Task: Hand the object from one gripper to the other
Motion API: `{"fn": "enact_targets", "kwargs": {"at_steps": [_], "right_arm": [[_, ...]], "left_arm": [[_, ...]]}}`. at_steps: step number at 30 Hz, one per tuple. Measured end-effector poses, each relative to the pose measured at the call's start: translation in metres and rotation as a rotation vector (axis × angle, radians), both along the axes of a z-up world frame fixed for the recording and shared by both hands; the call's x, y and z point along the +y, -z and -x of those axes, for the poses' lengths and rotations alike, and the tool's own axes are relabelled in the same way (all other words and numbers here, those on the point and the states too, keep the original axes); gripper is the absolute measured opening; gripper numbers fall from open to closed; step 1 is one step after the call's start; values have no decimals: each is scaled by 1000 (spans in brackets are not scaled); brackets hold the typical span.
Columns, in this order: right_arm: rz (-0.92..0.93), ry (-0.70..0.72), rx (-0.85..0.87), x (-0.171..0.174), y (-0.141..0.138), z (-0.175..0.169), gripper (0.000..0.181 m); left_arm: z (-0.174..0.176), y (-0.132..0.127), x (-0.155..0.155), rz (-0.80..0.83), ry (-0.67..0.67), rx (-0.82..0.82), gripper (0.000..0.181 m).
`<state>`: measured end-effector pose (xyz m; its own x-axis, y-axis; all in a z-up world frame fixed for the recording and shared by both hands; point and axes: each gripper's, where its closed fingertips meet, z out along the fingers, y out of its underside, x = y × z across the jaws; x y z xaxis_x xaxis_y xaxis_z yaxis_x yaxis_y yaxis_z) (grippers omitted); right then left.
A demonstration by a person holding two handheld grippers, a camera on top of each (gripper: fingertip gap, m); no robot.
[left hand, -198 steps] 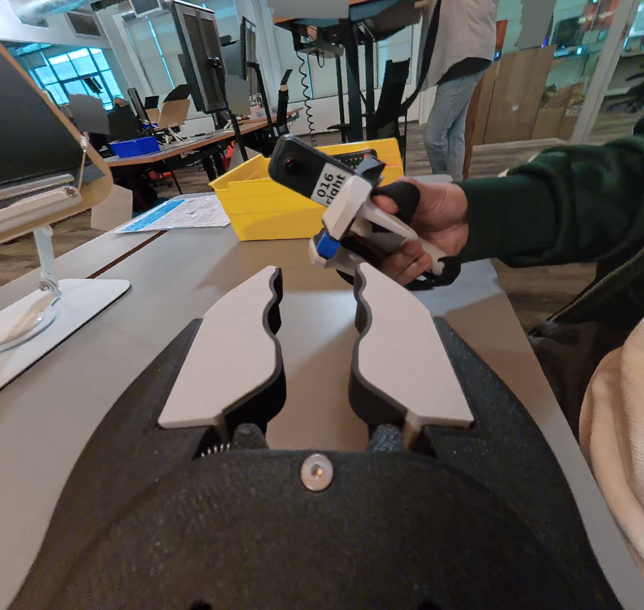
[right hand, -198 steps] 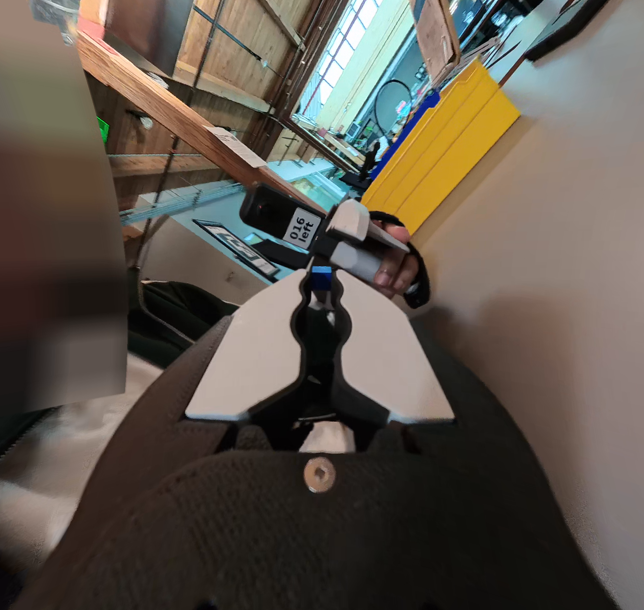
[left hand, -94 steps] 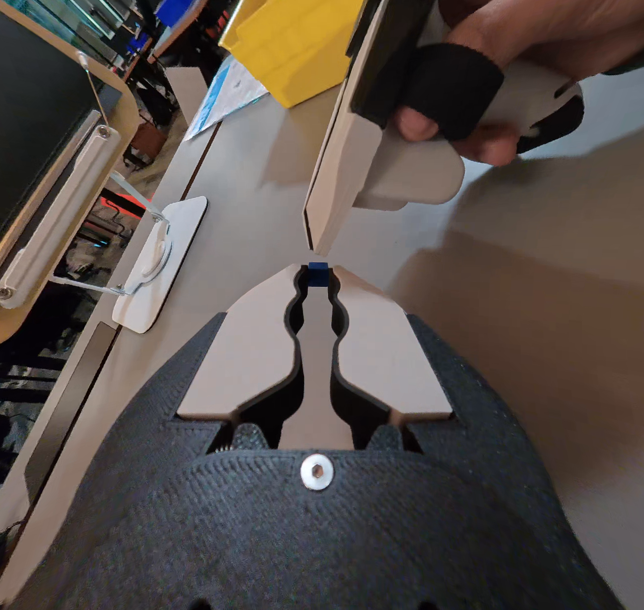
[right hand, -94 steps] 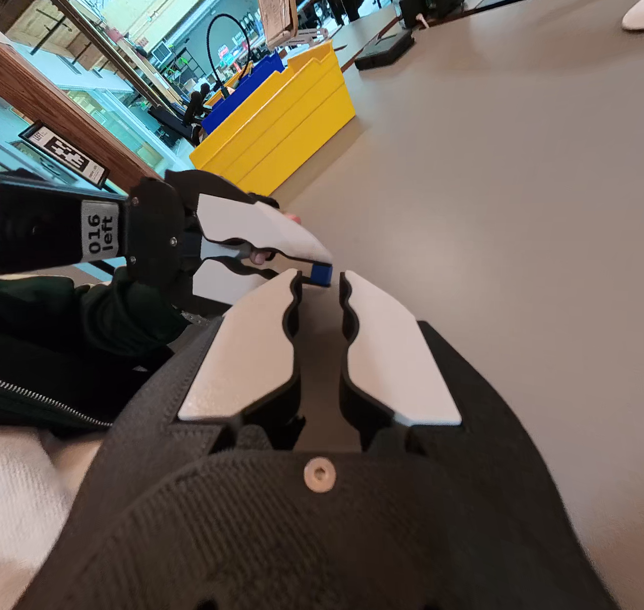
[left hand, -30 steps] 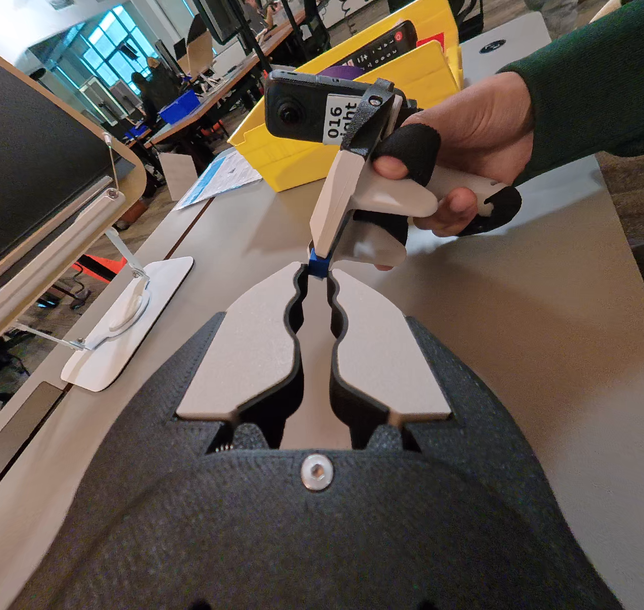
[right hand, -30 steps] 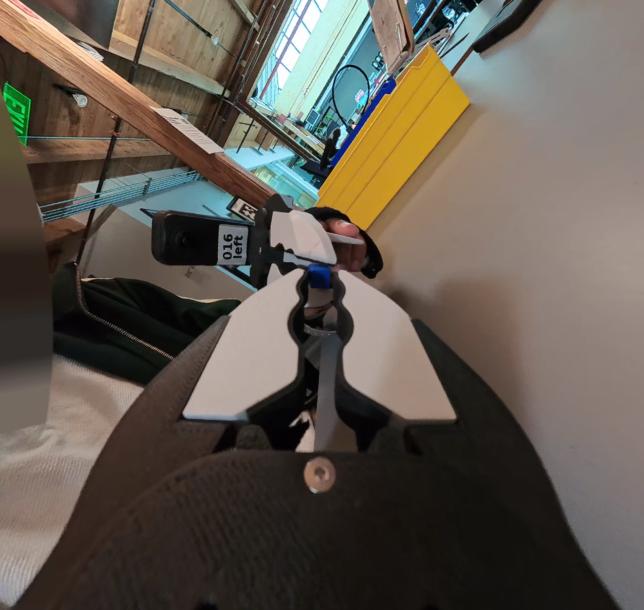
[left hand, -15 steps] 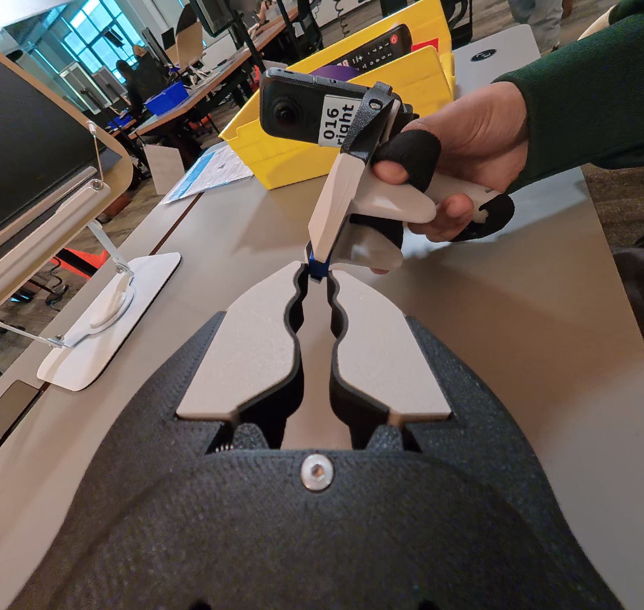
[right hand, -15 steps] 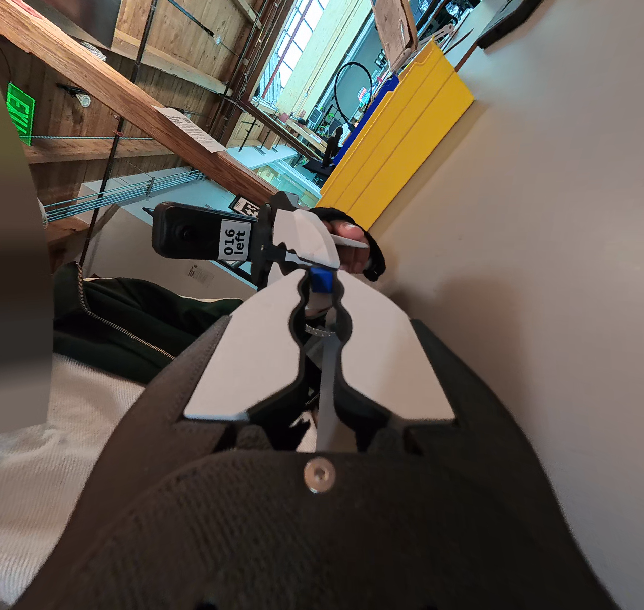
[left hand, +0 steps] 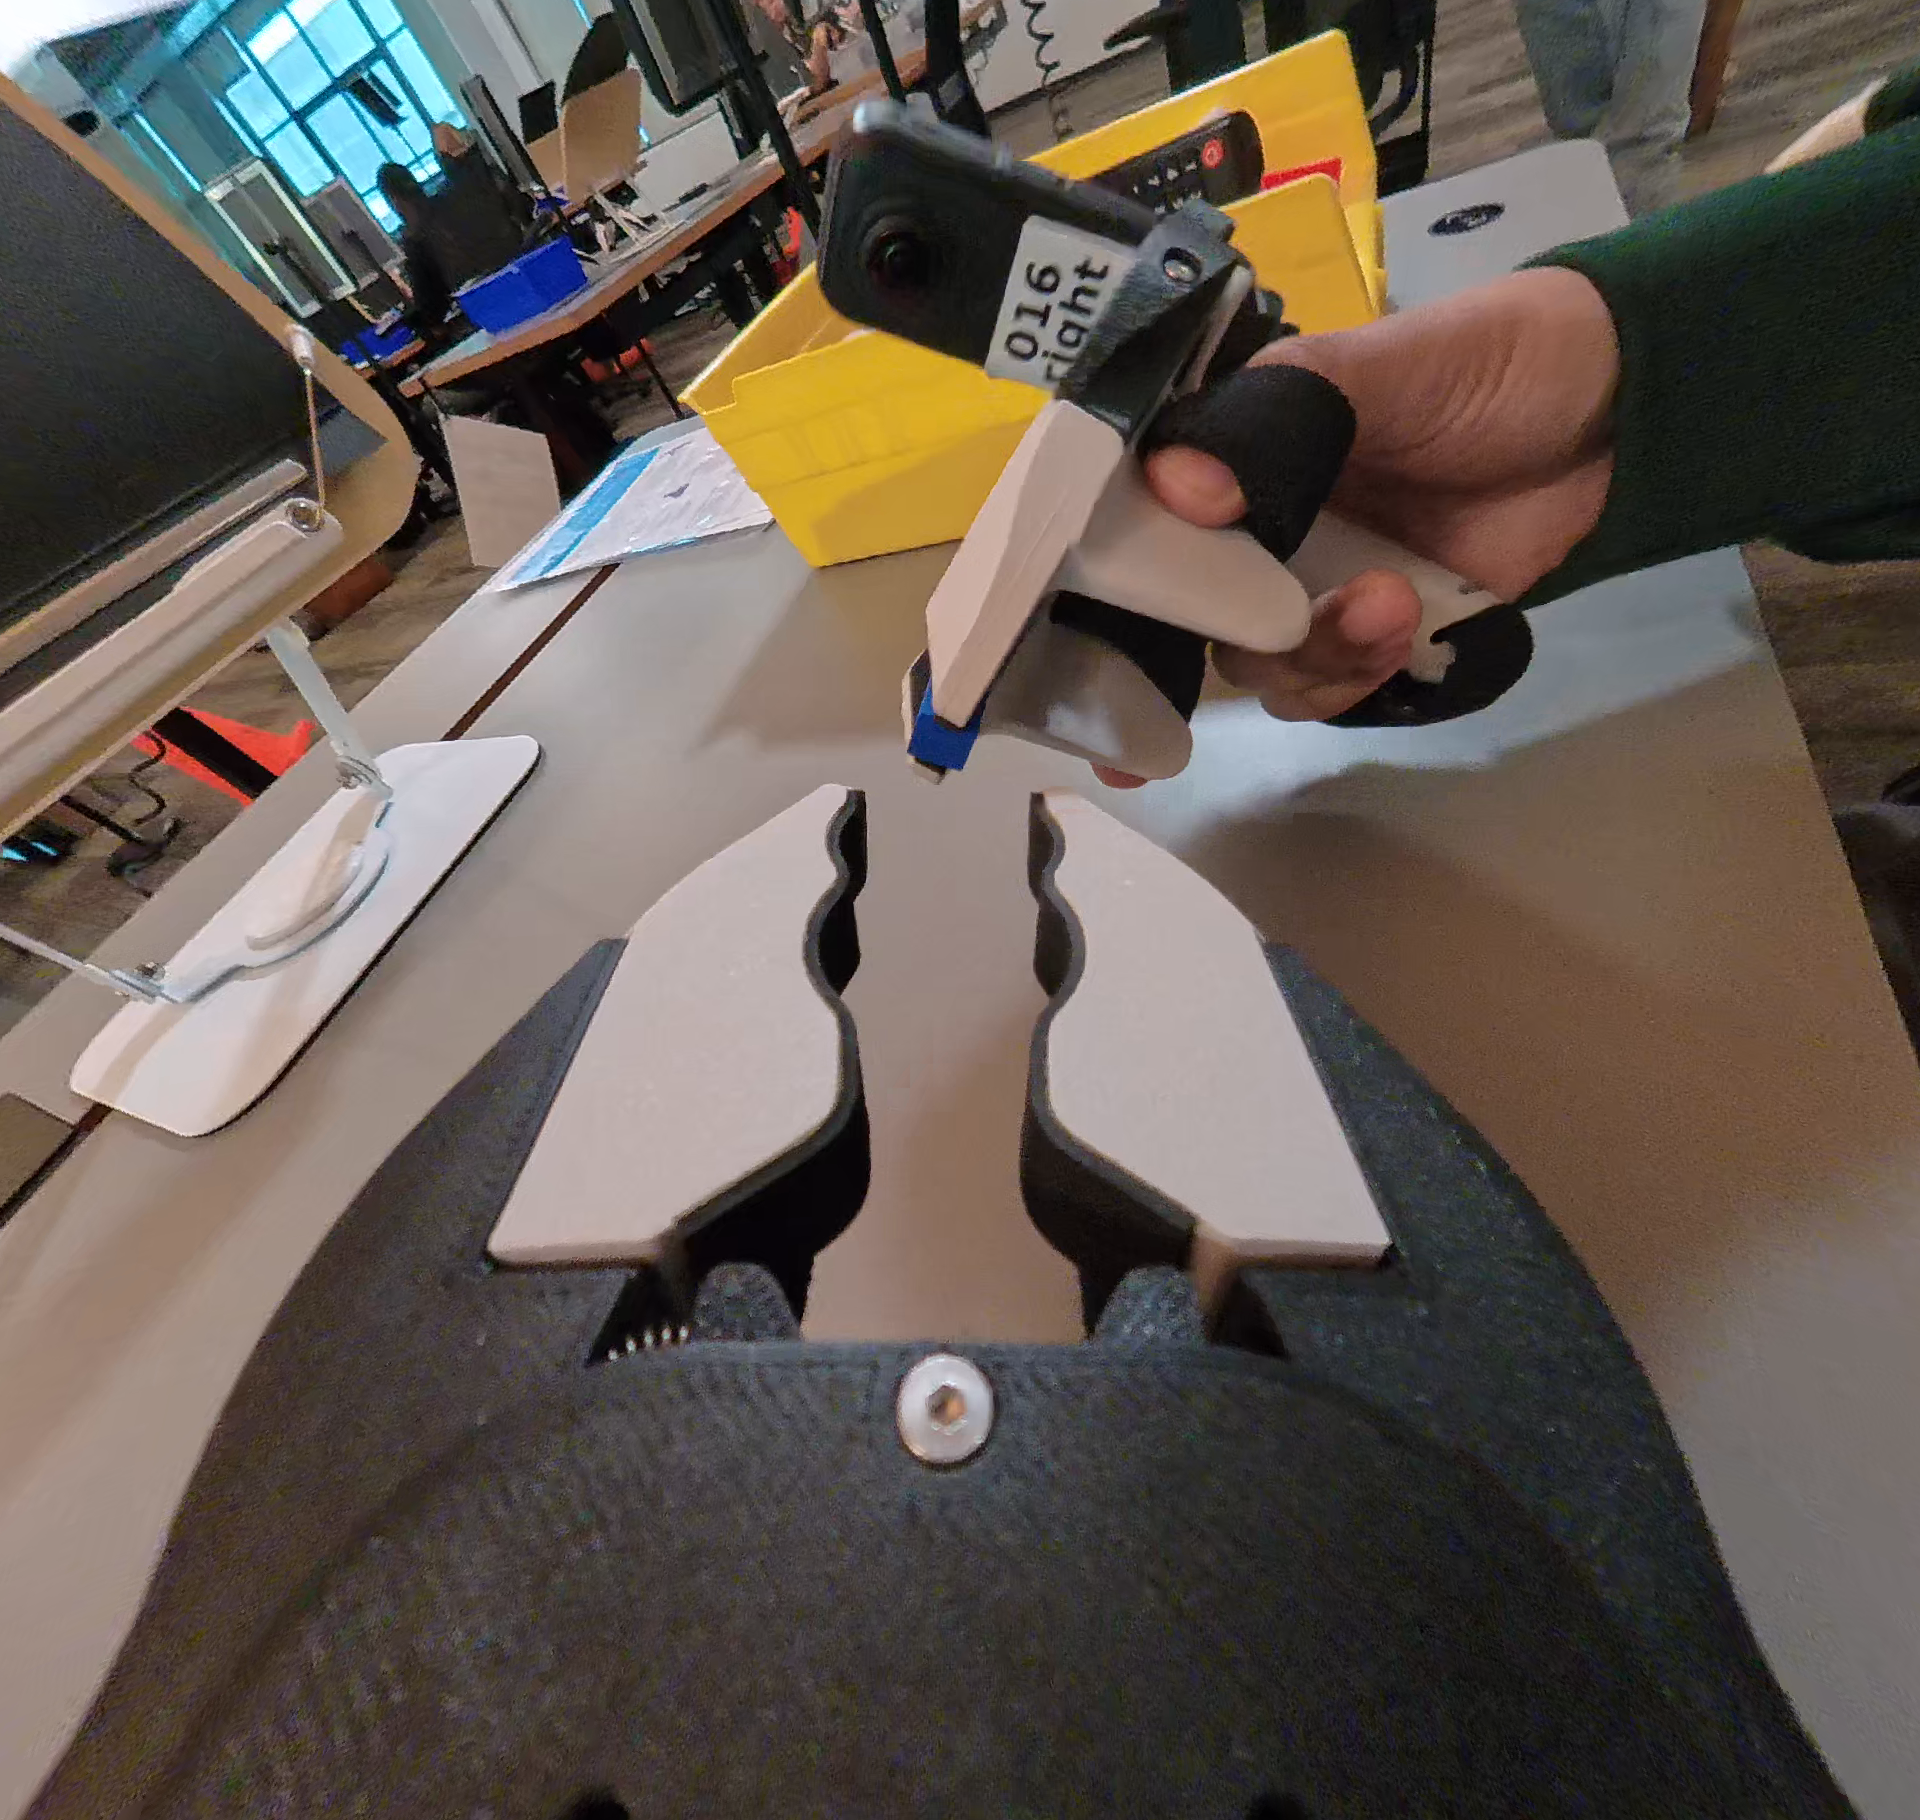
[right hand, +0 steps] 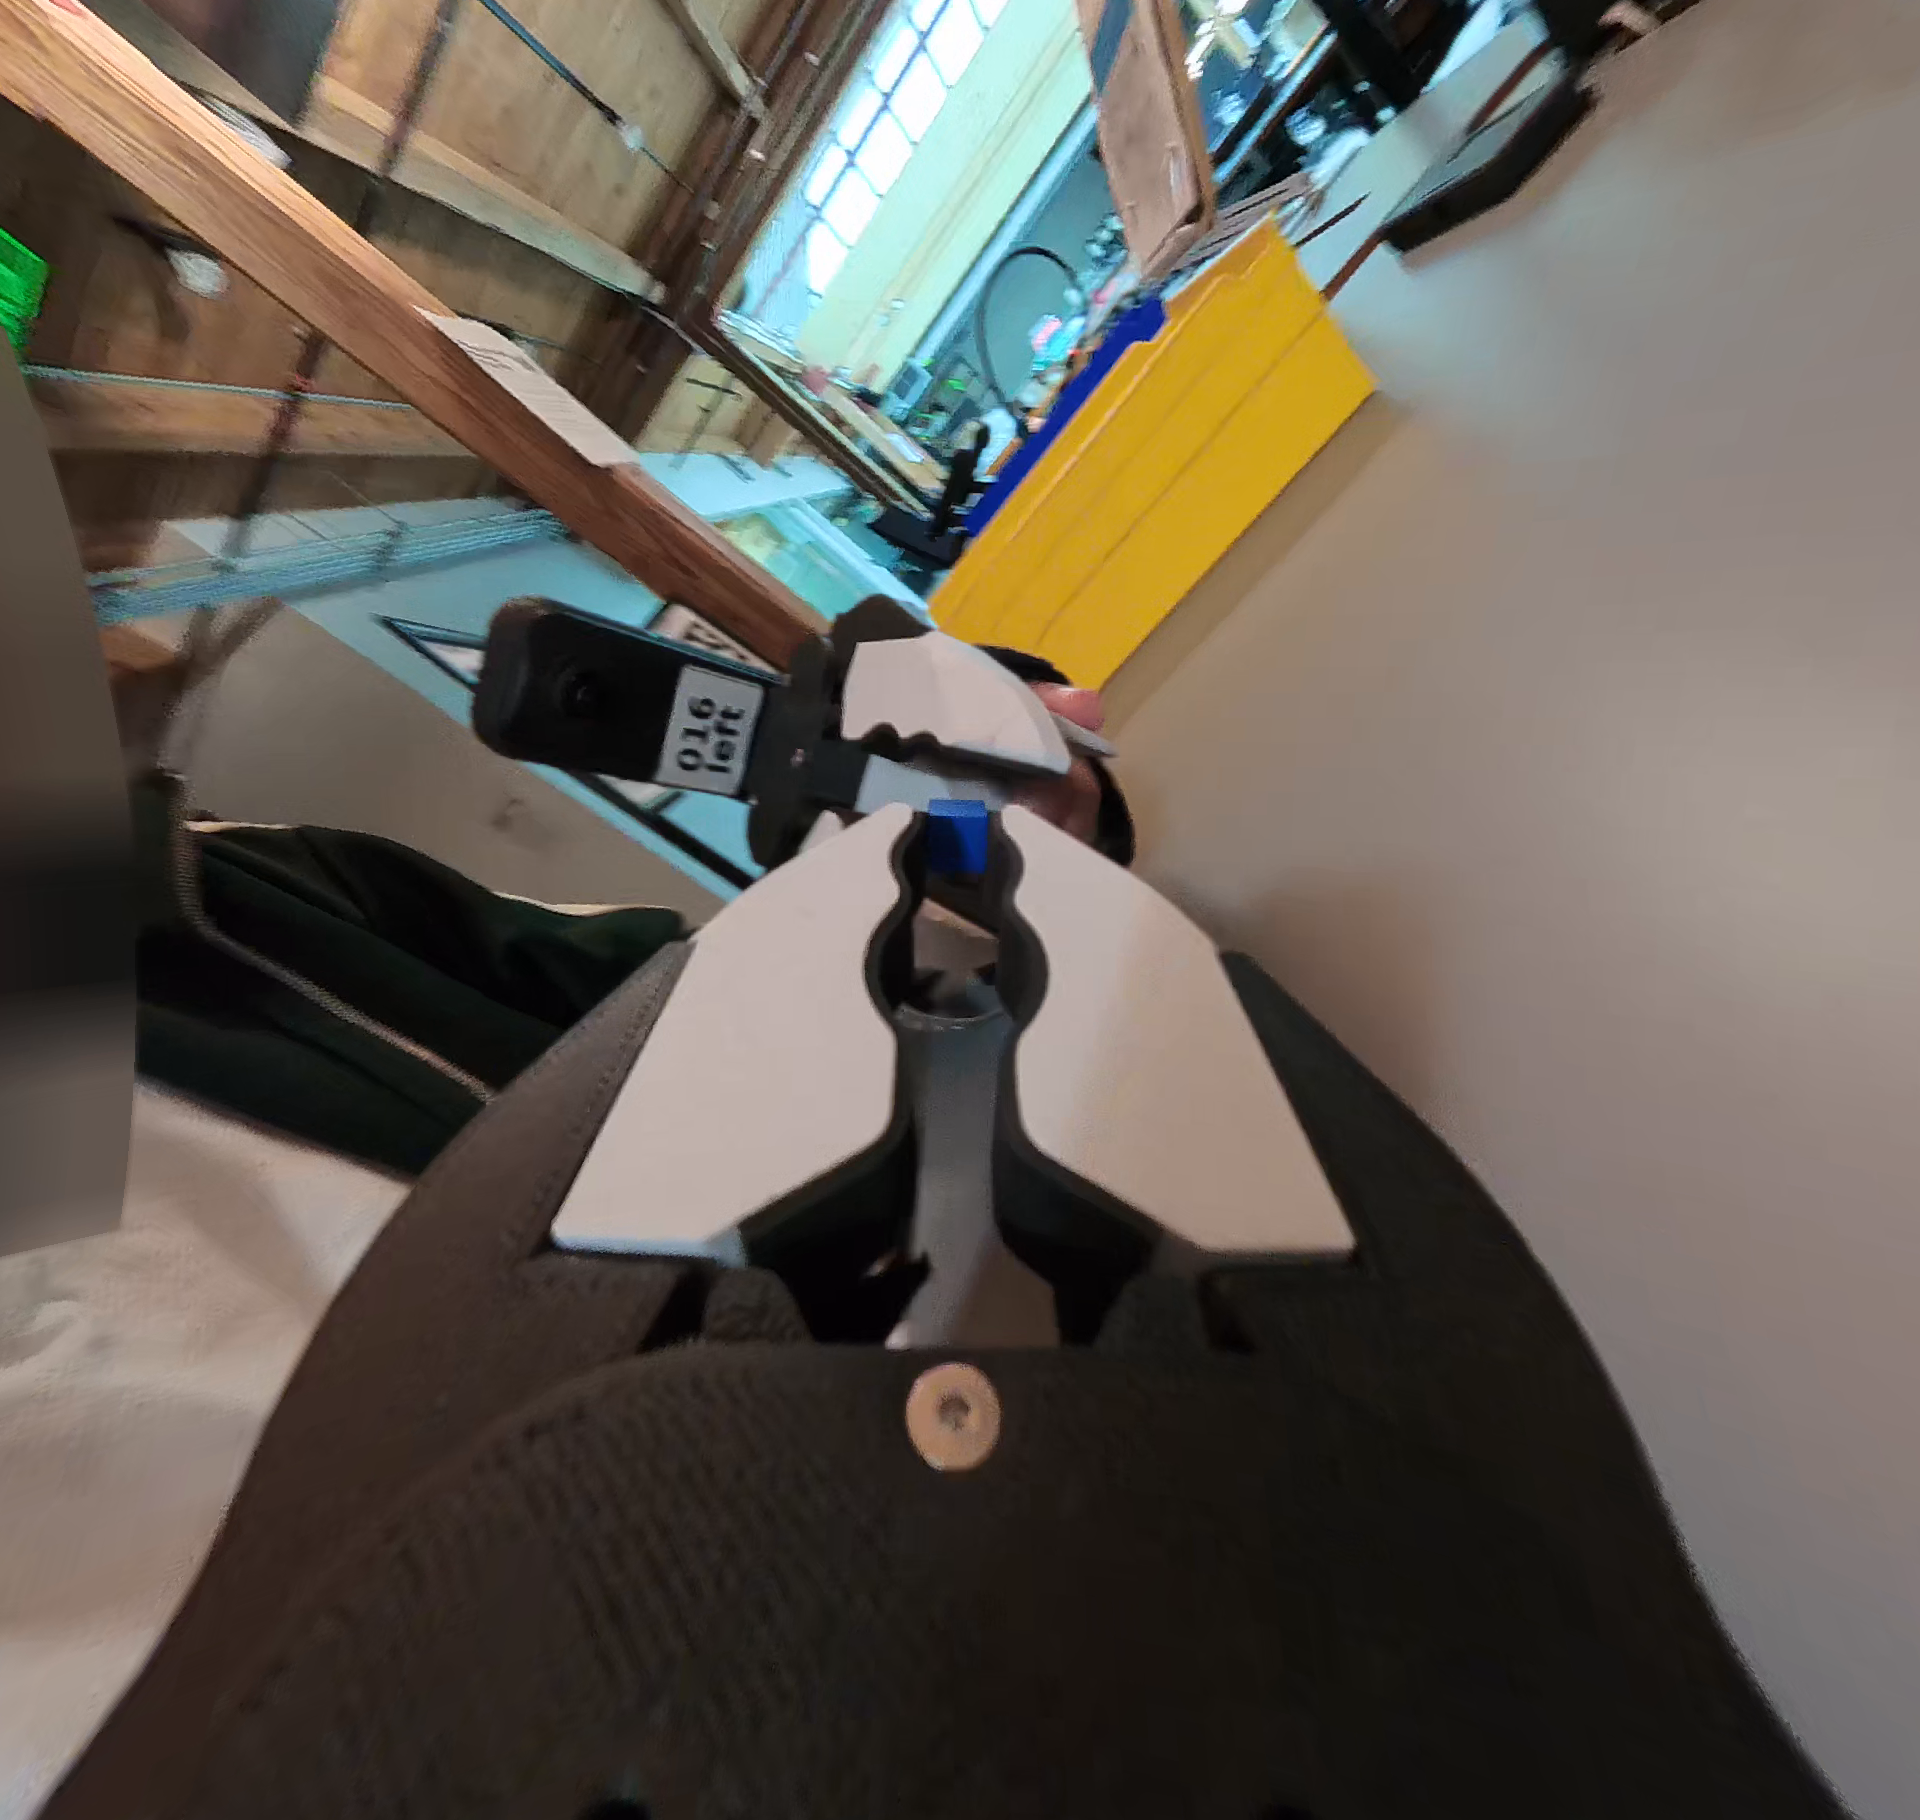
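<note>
A small blue block (left hand: 938,734) is pinched at the fingertips of my right gripper (left hand: 935,747), which a hand holds just beyond and slightly above my left gripper (left hand: 940,809). The left gripper's jaws stand wide apart and empty over the grey table (left hand: 1455,939). In the right wrist view my right gripper (right hand: 954,827) is shut on the blue block (right hand: 958,835). The left gripper (right hand: 1023,778) shows right behind it with its fingers parted, clear of the block.
A yellow bin (left hand: 883,430) holding a black remote control stands at the table's far side; it also shows in the right wrist view (right hand: 1164,482). A monitor on a white stand base (left hand: 301,929) is at the left, with a printed sheet (left hand: 644,513) behind it.
Half a second ago both grippers were closed on the blue block. My left gripper has opened and let go; the block stays in the right gripper, now slightly apart from the left fingertips.
</note>
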<state>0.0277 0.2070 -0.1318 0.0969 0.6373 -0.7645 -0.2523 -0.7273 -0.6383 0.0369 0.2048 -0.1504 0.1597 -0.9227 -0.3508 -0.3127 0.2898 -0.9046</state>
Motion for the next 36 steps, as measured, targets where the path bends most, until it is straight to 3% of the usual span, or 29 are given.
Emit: {"fn": "enact_targets", "kwargs": {"at_steps": [1,5,7,12,14,16,18,21,25,27,28,31,36], "right_arm": [[-43,30,-53,1,0,0,10],[-270,129,-131,-5,-43,1,10],[-351,240,-226,-3,-71,-20,10],[-393,636,-364,-3,-146,-156,10],[-324,803,-545,-5,-133,-227,10],[-182,929,-785,-10,-97,-294,11],[-5,928,-940,-20,-56,-332,11],[183,828,-1058,-30,-14,-341,11],[261,762,-1179,-35,5,-341,11],[293,760,-1192,-36,11,-343,40],[291,768,-1195,-35,10,-344,43],[139,883,-1176,-24,-23,-344,45],[-165,994,-1169,-16,-84,-324,38]], "left_arm": [[1,-2,1,15,-8,-13,33],[6,-9,11,93,-58,-79,48],[9,-12,16,135,-79,-113,52],[15,-15,26,238,-113,-175,56],[18,-19,29,261,-130,-208,61],[21,-21,33,283,-151,-238,65],[23,-24,34,311,-153,-268,65],[24,-29,33,354,-142,-299,65],[27,-42,27,405,-83,-377,72],[30,-45,30,411,-89,-402,79],[32,-45,31,411,-93,-403,78],[33,-41,26,409,-59,-372,34],[31,-40,21,357,-51,-338,22]]}}
